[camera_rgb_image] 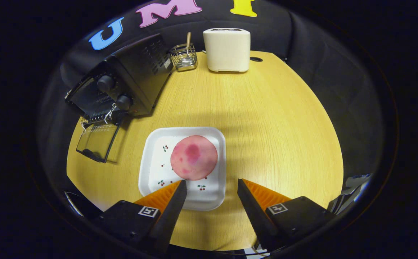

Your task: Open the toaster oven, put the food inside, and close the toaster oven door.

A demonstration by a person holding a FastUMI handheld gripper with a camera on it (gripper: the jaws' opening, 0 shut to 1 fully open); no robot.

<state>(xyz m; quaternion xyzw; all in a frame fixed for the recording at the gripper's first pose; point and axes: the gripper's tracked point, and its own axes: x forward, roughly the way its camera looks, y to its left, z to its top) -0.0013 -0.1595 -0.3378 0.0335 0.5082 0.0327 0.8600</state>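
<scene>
Now oven (pixel 122 84) door (pixel 97 140) open at 10 o'clock; my gripper (pixel 211 185) fingers apart, empty; next, grab food (pixel 193 157) on plate (pixel 151 165).

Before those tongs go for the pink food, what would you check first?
1. Toaster oven door open: ok, it lies folded down on the table.
2. Tongs open: ok, the fingers stand apart with nothing between them.
3. Food within reach: ok, the pink round slice lies on the white plate, just ahead of the fingers.
4. Tongs lined up on the slice: not ok, it sits toward the left finger, not midway.
5. Rack inside the oven free: cannot tell, the inside is hidden.
6. Way from plate to door free: ok, bare table between them.
</scene>
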